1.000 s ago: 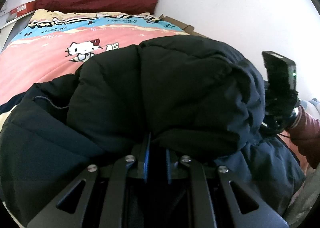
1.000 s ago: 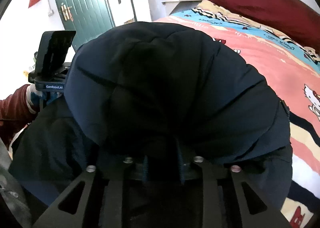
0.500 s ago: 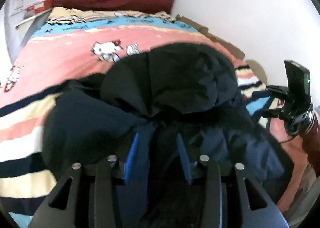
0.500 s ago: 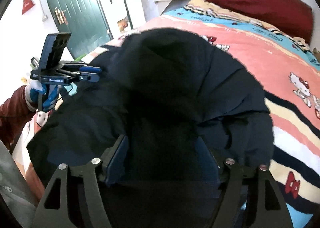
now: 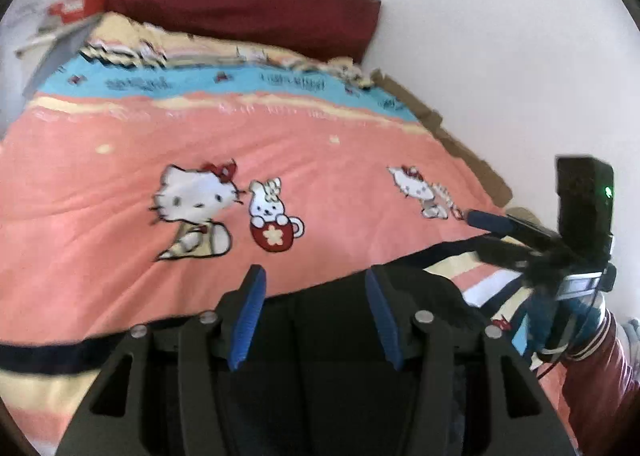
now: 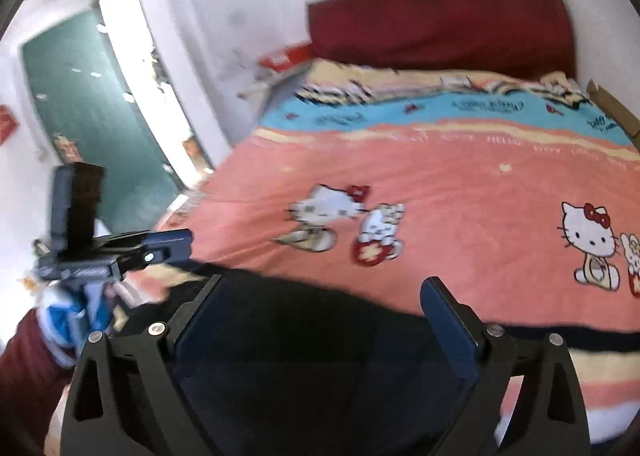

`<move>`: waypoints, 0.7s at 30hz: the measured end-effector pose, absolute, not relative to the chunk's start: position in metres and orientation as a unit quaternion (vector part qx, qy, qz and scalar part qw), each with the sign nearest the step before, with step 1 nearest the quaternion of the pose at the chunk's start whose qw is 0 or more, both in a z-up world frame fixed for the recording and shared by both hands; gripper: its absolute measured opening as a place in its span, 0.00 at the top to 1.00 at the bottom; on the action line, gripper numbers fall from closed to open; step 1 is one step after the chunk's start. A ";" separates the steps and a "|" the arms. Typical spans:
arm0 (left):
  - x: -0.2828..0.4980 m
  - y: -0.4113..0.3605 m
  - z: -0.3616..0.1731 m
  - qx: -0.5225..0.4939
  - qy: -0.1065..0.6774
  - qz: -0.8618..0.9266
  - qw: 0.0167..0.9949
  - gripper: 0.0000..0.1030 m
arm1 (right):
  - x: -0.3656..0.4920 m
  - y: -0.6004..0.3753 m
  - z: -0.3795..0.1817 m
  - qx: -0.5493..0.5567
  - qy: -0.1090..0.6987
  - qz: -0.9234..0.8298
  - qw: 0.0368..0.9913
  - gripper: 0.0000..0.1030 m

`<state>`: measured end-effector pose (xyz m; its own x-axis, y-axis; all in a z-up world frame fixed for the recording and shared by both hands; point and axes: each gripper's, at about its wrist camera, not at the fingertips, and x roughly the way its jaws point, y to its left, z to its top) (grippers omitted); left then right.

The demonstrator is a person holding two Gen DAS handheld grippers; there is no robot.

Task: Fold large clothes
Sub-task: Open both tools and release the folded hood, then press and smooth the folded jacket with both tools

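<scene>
The left gripper (image 5: 314,288) stands with its blue-padded jaws apart over the near edge of the dark jacket (image 5: 340,336); they have just been opening, and the pads press on nothing. The right gripper (image 6: 320,296) gapes wider still, its jaws also just opened, with the jacket (image 6: 304,340) lying loose below and between them, gripped by neither pad. Each gripper shows in the other's view, held by a hand in a blue glove (image 6: 60,320) with a dark red sleeve (image 5: 600,372).

The bed (image 5: 120,160) fills most of both views, spread with a pink, blue and cream cartoon-cat cover. The jacket lies at its near end, across the striped part. A dark red headboard cushion (image 5: 248,4) stands at the far end against the white wall. A green door (image 6: 92,128) is left of the bed in the right wrist view
</scene>
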<state>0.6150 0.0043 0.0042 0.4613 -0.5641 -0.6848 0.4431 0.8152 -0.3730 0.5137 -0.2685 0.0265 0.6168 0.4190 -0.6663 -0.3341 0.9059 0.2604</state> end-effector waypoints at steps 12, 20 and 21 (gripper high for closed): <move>0.597 -0.035 -0.078 0.002 0.478 -0.335 0.812 0.52 | 0.574 -0.227 -0.084 -0.012 0.494 0.233 0.838 0.09; 0.475 -0.036 -0.056 0.071 0.476 -0.367 0.796 0.51 | 0.447 -0.223 -0.082 -0.061 0.496 0.285 0.818 0.08; 0.458 -0.035 -0.052 0.071 0.479 -0.368 0.794 0.51 | 0.422 -0.221 -0.078 -0.076 0.496 0.289 0.815 0.08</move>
<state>0.4583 -0.0349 -0.0519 0.2699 -0.5167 -0.8126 0.6528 0.7185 -0.2400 0.4215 -0.2213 -0.0777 0.3396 0.3957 -0.8533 -0.5474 0.8209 0.1628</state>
